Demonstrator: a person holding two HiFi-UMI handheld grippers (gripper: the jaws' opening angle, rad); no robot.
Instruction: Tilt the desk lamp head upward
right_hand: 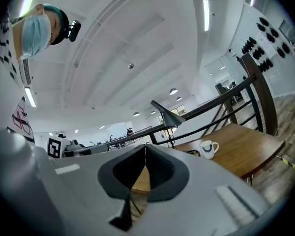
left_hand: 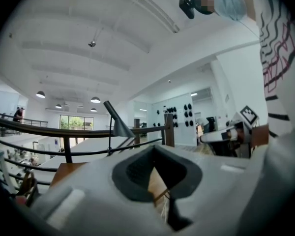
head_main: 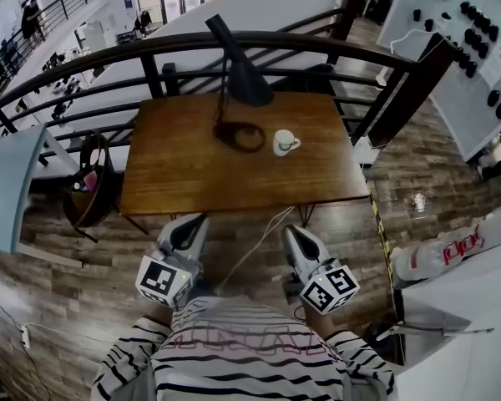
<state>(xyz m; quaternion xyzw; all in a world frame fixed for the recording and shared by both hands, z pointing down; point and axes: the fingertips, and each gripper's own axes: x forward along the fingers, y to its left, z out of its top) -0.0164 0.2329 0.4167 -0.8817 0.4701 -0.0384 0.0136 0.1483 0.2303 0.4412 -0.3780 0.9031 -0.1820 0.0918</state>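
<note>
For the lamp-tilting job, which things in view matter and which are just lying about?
Job:
- desk lamp, head angled down
- left gripper and right gripper, both shut and empty, short of the table

Lying about:
- cup beside the lamp
- white cable between the grippers

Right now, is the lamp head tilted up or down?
Down. The lamp head slopes with its wide mouth facing the table, in both the head view and the right gripper view.
</note>
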